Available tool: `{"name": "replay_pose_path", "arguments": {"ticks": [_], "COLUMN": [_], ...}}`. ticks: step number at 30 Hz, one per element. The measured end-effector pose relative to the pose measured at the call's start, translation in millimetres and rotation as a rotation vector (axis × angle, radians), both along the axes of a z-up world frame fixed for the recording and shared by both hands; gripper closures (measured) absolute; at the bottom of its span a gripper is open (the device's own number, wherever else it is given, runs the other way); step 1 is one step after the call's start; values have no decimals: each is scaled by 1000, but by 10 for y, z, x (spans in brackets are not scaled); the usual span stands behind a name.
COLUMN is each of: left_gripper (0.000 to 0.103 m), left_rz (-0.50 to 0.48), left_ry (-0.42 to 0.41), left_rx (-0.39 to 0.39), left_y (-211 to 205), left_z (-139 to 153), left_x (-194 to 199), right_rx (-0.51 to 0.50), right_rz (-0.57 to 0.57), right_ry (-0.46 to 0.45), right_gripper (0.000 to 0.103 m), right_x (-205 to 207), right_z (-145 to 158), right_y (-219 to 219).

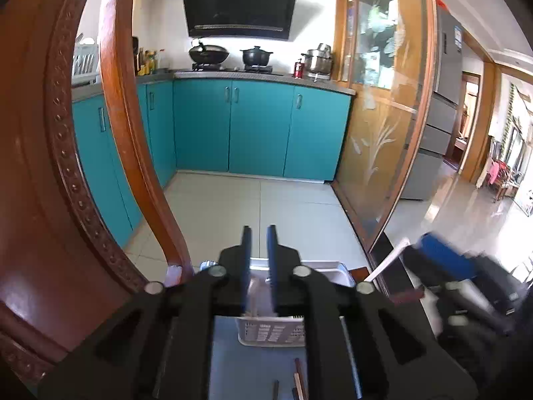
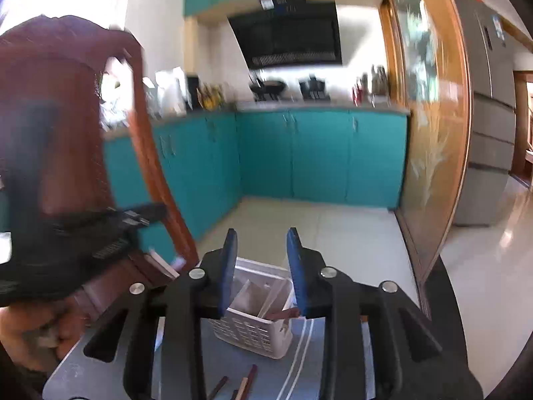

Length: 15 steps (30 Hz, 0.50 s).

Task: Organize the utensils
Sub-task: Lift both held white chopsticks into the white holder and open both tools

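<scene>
Both the left hand-held gripper (image 1: 259, 233) and right hand-held gripper (image 2: 261, 236) hover empty, jaws slightly apart, above the white utensil basket (image 2: 253, 333), while chopsticks (image 2: 248, 381) lie on the tabletop (image 2: 186, 366) just before it, so a hurried, off-centre pinch could roll one away.
</scene>
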<state>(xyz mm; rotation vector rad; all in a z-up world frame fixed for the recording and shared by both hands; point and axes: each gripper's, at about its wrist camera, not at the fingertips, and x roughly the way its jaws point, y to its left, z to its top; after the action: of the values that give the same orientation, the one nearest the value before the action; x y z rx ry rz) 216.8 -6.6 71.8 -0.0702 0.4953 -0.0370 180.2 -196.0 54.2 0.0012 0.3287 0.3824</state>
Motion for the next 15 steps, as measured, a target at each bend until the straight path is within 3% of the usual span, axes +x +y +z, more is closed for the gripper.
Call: {"name": "replay_pose_path", "arguments": {"ticks": [3, 6, 8, 12, 15], "left_gripper": [79, 79, 79, 79, 79], "left_rz": [-25, -46, -31, -40, -42], "left_ry": [-52, -60, -24, 94, 202], "left_rx": [11, 14, 7, -31, -39], "left_y": [-16, 5, 61, 109, 87], "left_z": [34, -82, -259, -728, -1098], "left_x": [-289, -686, -900, -1178, -1237], "right_rx": [22, -4, -30, -37, -62], "right_rz": [122, 229, 237, 89, 17], "right_ry": [-34, 89, 215, 526, 610], "right_gripper": [72, 72, 72, 72, 72], "right_x": [-501, -697, -599, 66, 420], "right_z": [0, -358, -723, -1664, -2048], "right_y": [-107, -104, -57, 95, 328]}}
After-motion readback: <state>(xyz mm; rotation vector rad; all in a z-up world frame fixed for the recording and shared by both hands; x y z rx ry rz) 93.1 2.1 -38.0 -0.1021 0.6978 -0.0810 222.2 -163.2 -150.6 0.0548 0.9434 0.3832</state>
